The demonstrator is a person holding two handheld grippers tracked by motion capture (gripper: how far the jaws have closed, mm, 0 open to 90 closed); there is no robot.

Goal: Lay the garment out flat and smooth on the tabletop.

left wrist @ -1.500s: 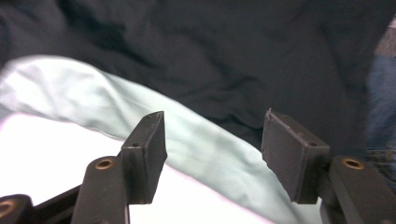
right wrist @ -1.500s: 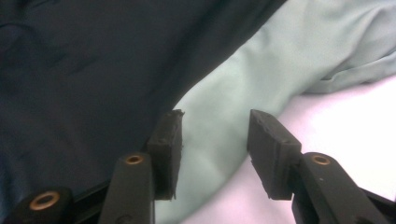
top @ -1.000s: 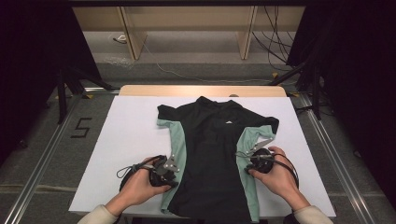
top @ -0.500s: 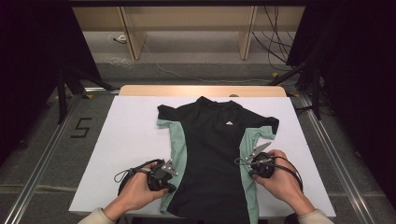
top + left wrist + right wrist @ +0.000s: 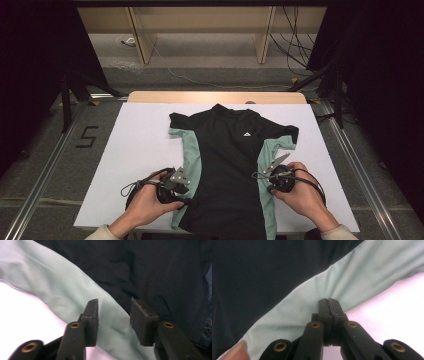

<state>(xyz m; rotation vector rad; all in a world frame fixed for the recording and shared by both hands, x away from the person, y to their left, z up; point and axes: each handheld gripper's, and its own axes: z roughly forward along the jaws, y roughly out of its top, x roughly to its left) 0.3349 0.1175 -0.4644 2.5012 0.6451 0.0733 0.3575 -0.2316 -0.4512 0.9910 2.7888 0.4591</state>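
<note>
A black T-shirt (image 5: 230,165) with pale green side panels lies flat on the white table (image 5: 135,150), collar away from me. My left gripper (image 5: 186,194) sits at the shirt's left green panel (image 5: 75,297). Its jaws have just been opening, and its pads (image 5: 91,317) stand apart over the green cloth without pressing it. My right gripper (image 5: 261,184) is at the right green panel (image 5: 352,277). In the right gripper view its jaws (image 5: 329,301) are shut on the panel's edge, and creases run into the tips.
The wooden back edge of the table (image 5: 215,96) lies beyond the collar. Metal rails (image 5: 47,170) run along both sides on the floor. White table surface lies bare left and right of the shirt. Cables trail from both grippers.
Both hands stay almost in place at the shirt's lower sides. The shirt lies as before.
</note>
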